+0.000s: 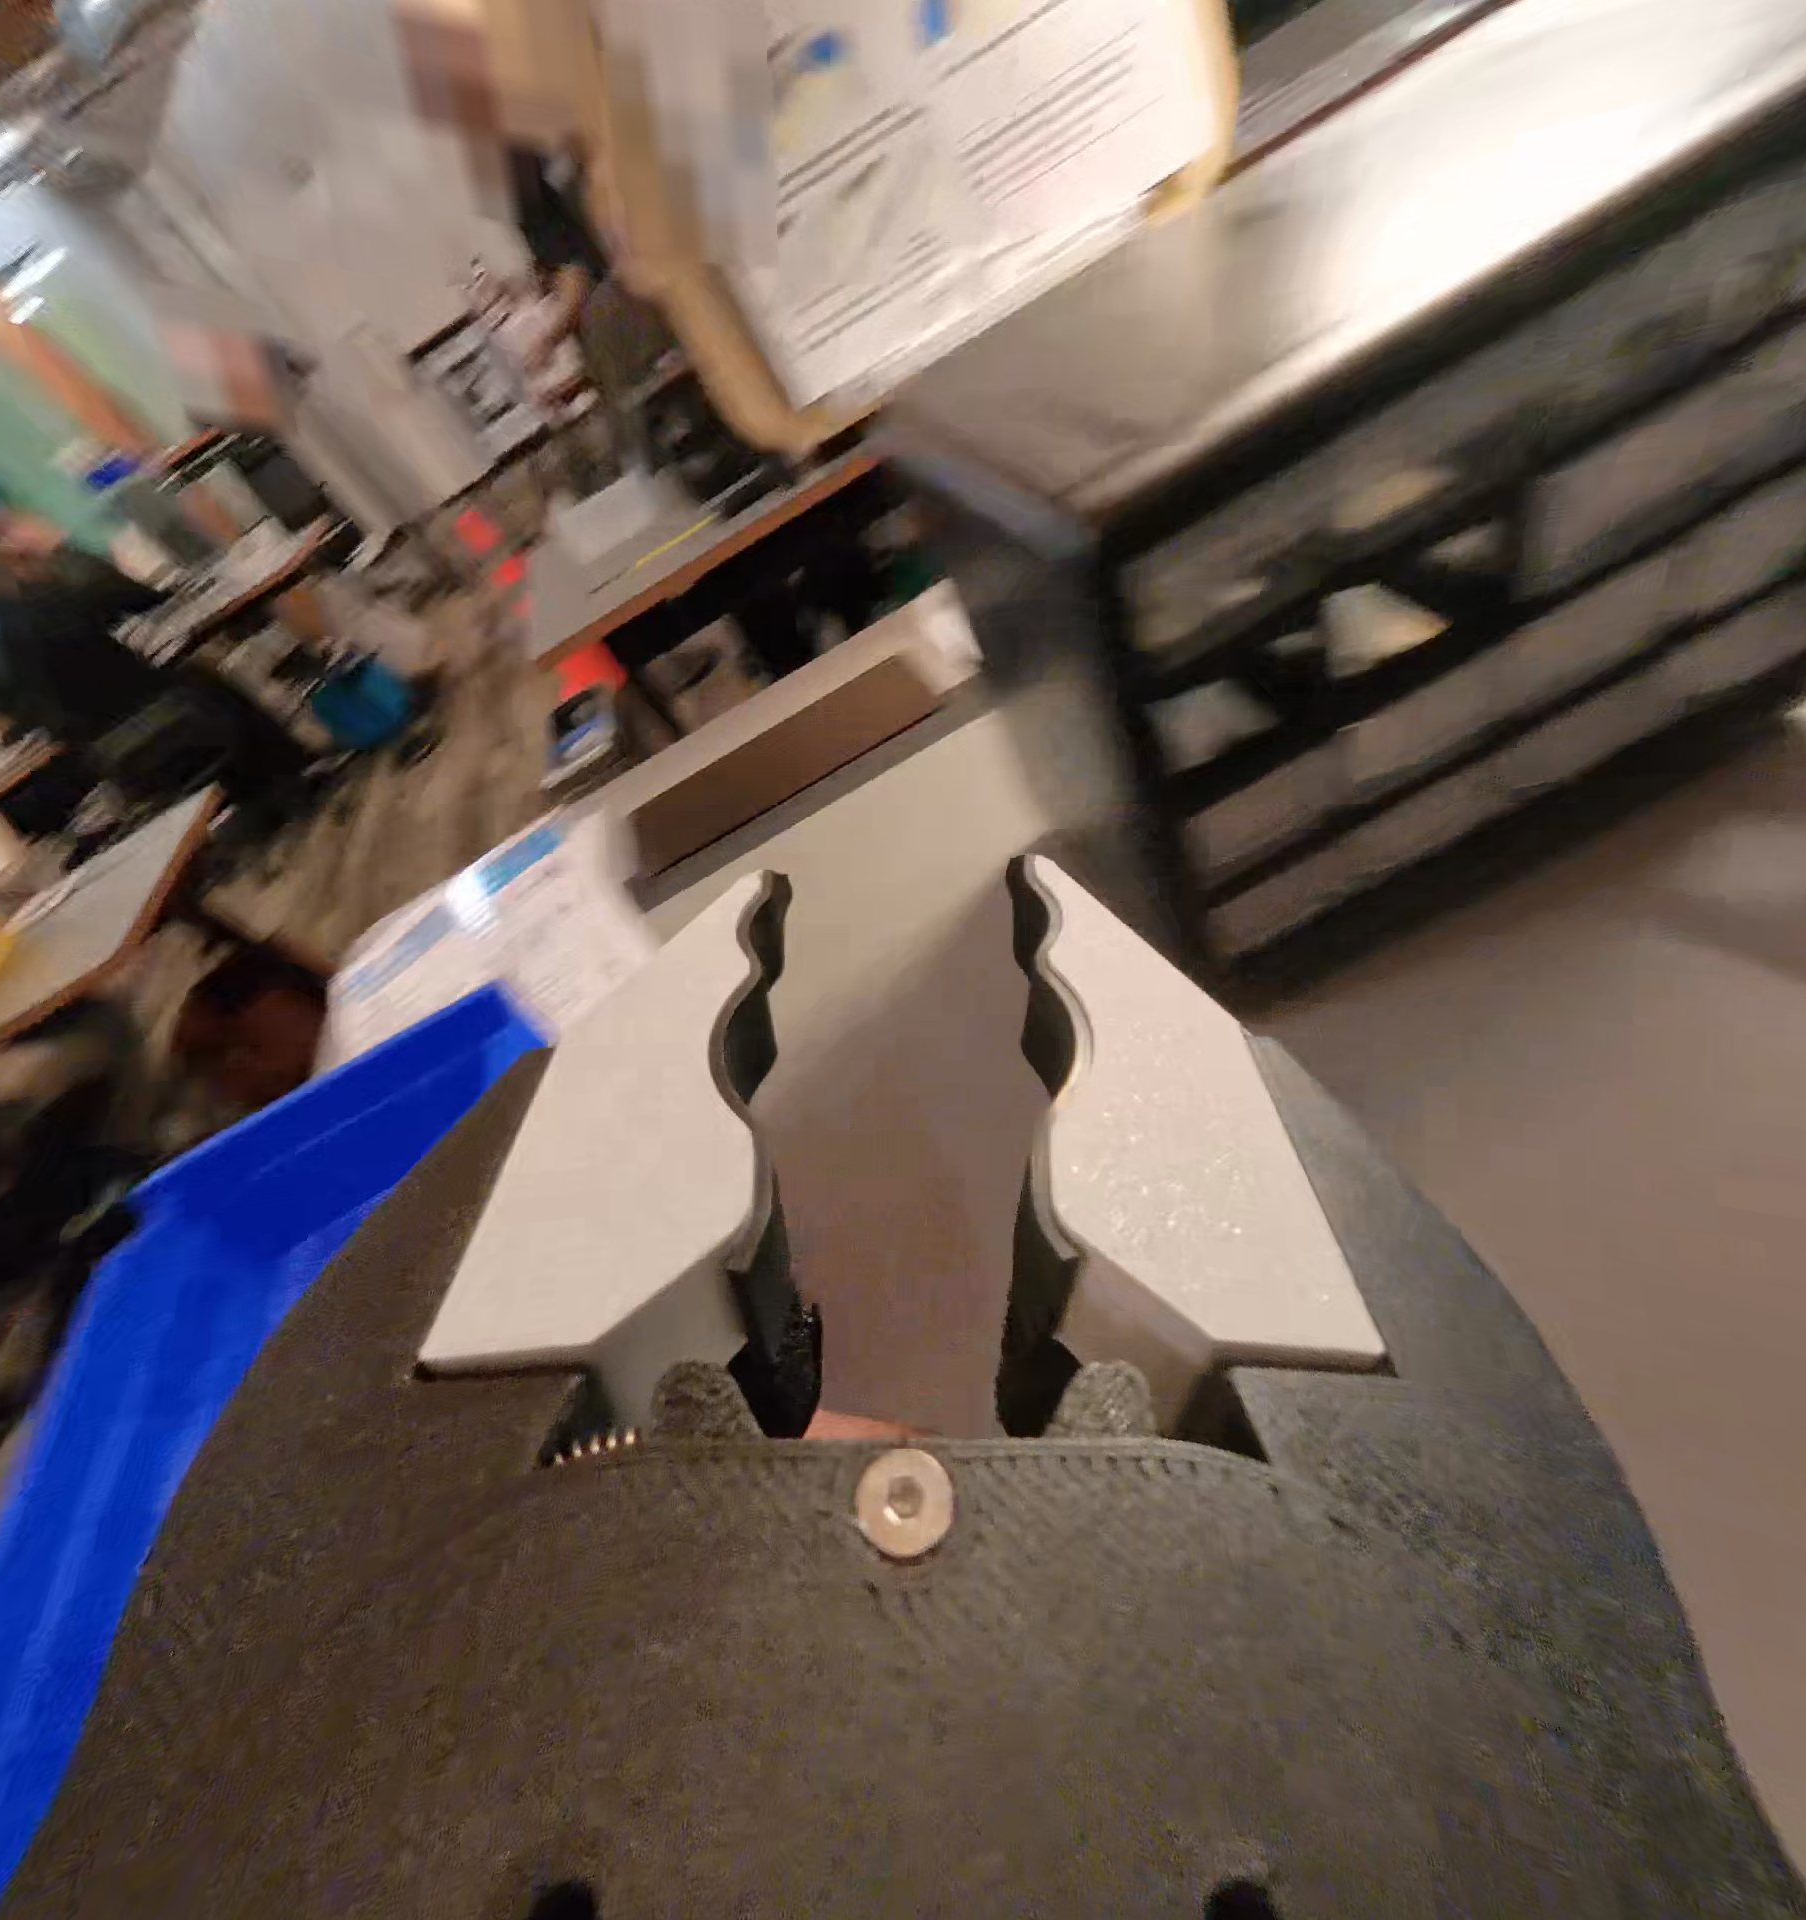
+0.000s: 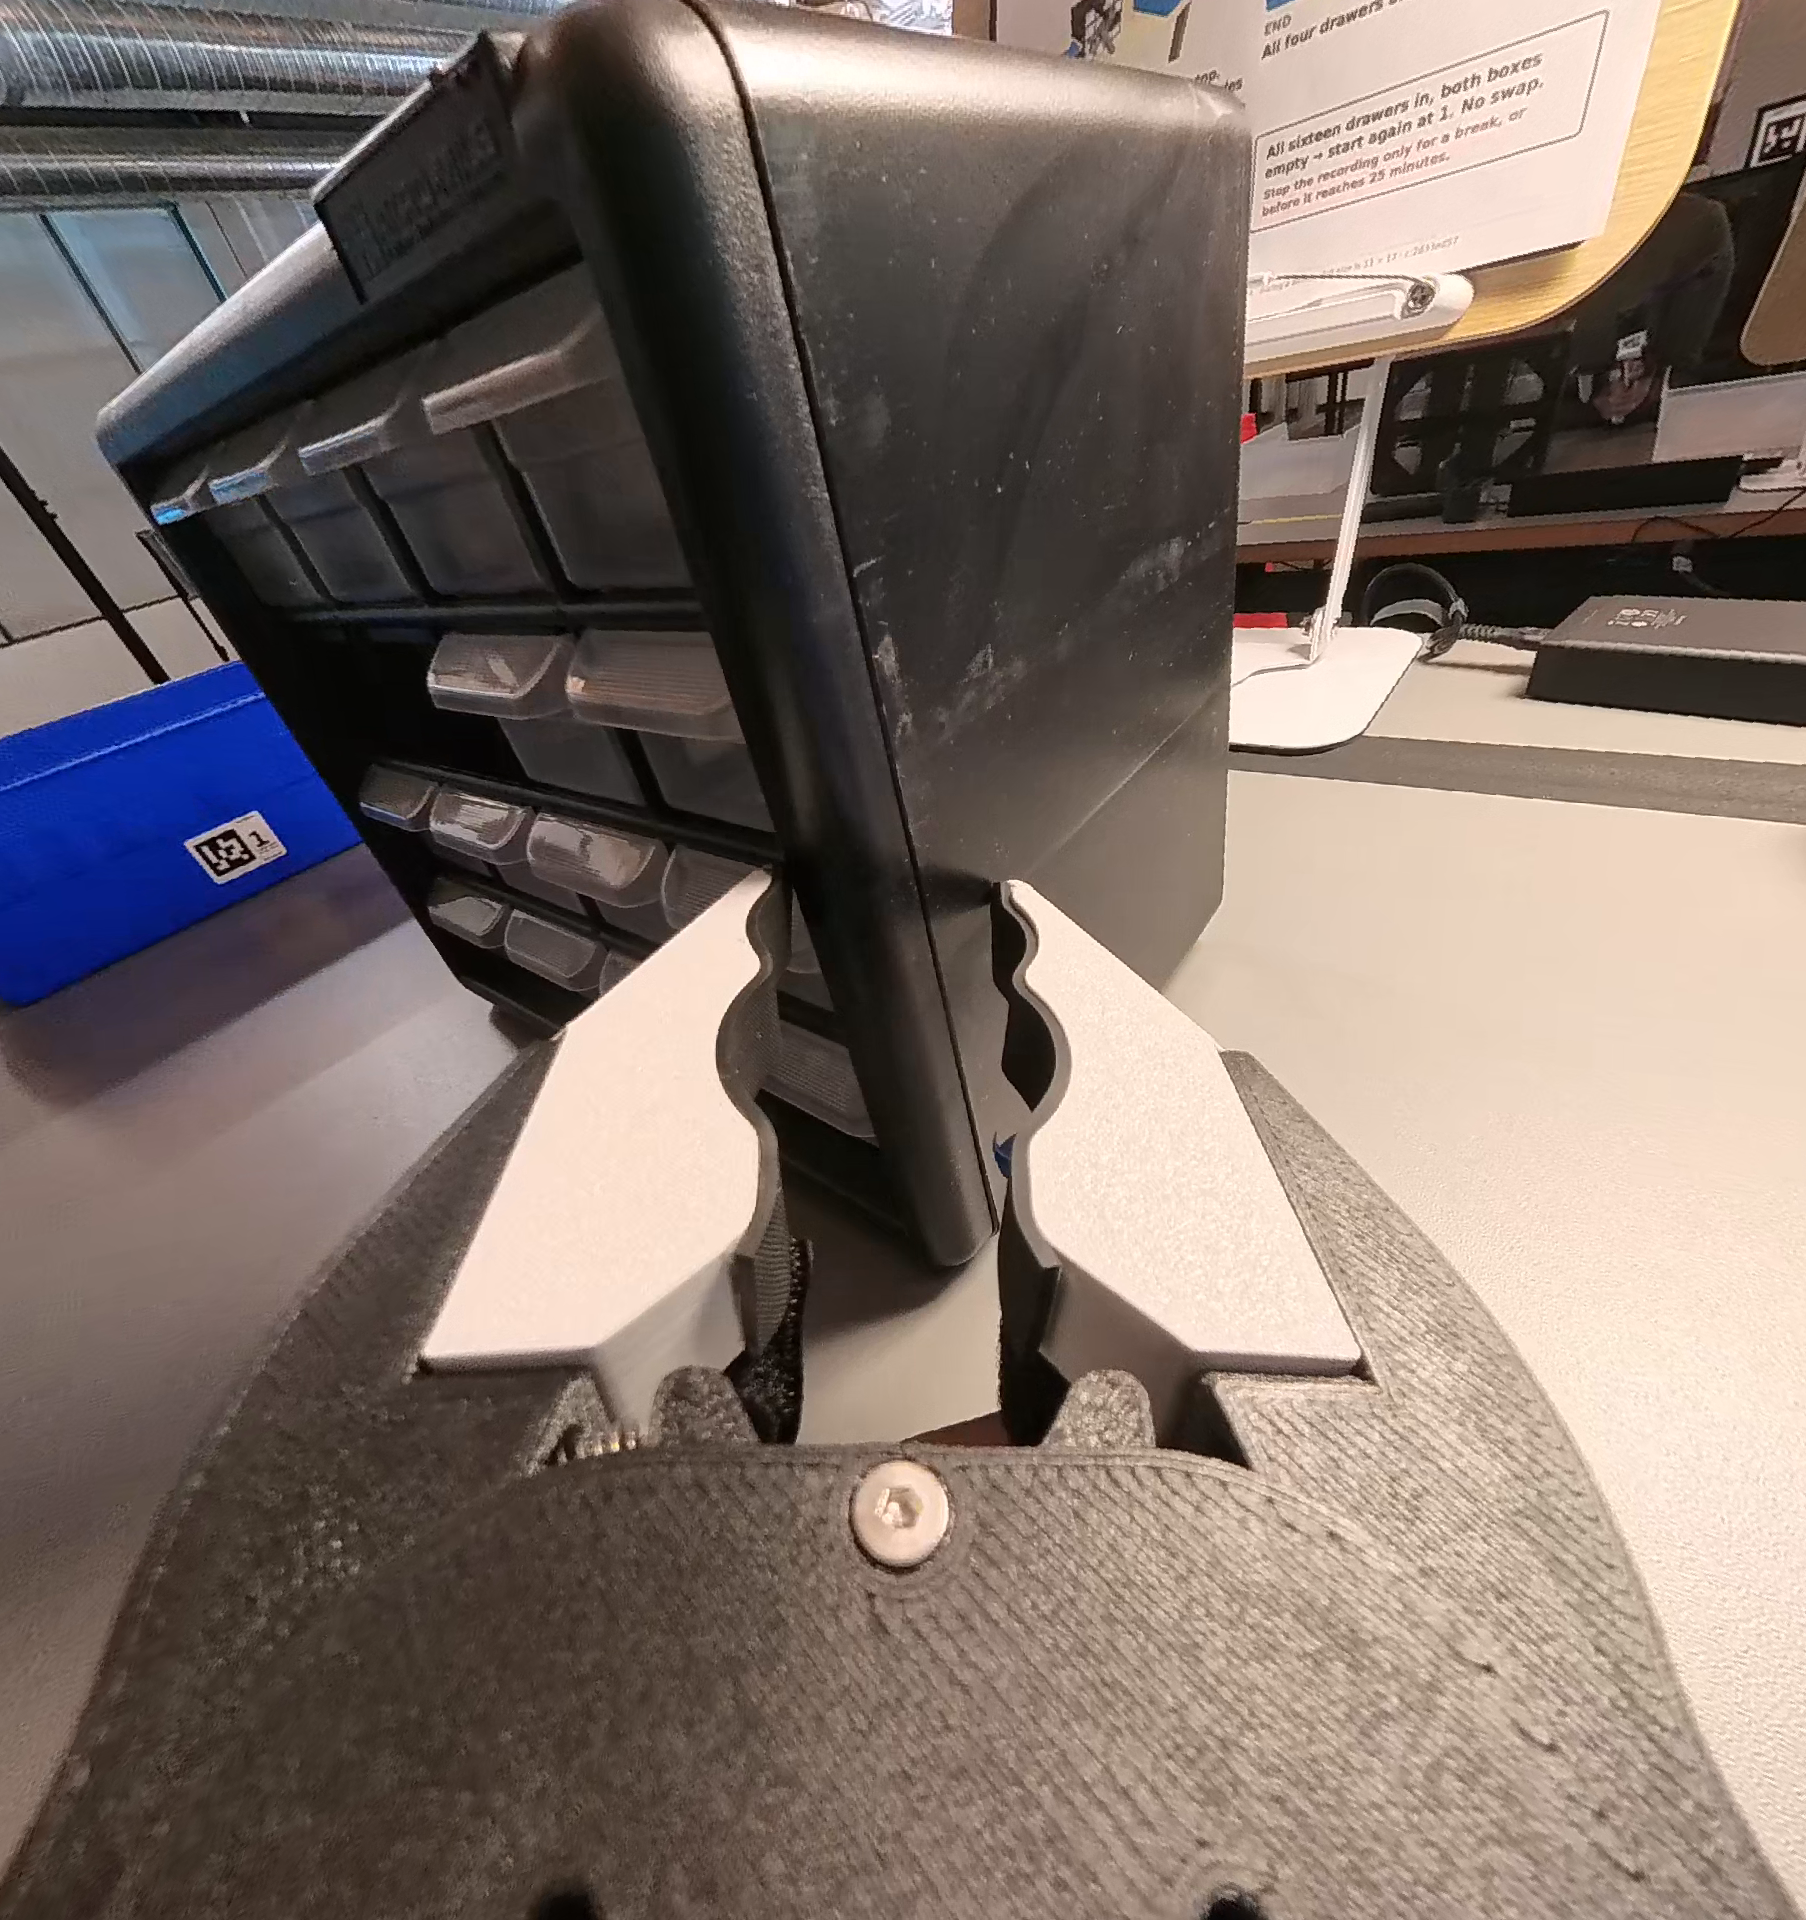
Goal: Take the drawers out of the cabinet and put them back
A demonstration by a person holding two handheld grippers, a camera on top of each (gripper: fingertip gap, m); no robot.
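**Bracing the cabinet while the free hand returns for a drawer**

The right hand-held gripper (image 2: 883, 940) straddles the front right corner post of the black cabinet (image 2: 1034, 468), which stands tilted on the grey tabletop (image 2: 1501, 1143); whether its fingers press the post is unclear. Clear drawers (image 2: 608, 686) fill most slots (two in the second row look vacant). The left hand-held gripper (image 1: 899, 914) is spread and empty, its view blurred, beside a blue bin (image 1: 203, 1299) near the tabletop's left edge. Judged advice: steady the cabinet firmly, then approach one drawer lip squarely.
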